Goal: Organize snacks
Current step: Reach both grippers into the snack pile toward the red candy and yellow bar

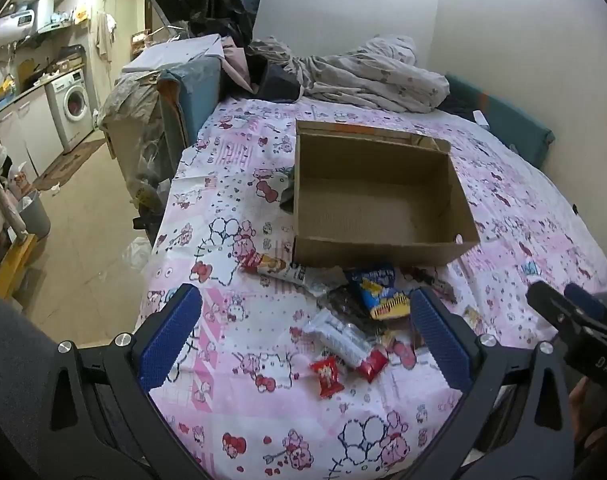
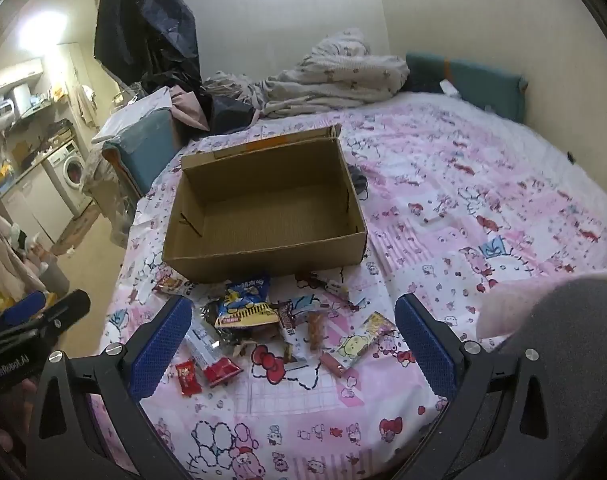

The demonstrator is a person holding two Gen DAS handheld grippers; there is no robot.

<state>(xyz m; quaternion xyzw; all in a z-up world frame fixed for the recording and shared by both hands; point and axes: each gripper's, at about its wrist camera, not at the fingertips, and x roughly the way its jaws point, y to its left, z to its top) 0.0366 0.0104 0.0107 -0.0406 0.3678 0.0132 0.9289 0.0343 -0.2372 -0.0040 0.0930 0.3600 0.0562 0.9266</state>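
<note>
Lying on the bed (image 2: 443,184), the snacks (image 2: 263,320) make a loose pile at 6 o'clock from the empty cardboard box (image 2: 263,248). Both the left gripper (image 1: 303,344) and the right gripper (image 2: 291,344) hover over them with jaws wide open, holding nothing. These packets look light, thin and crinkly, so probably slippery; a pinch on a flat sealed edge seems safest. A blue bag (image 2: 245,300) looks puffy and soft, the red wrappers (image 2: 221,370) small and glossy. Its walls look stiff.
</note>
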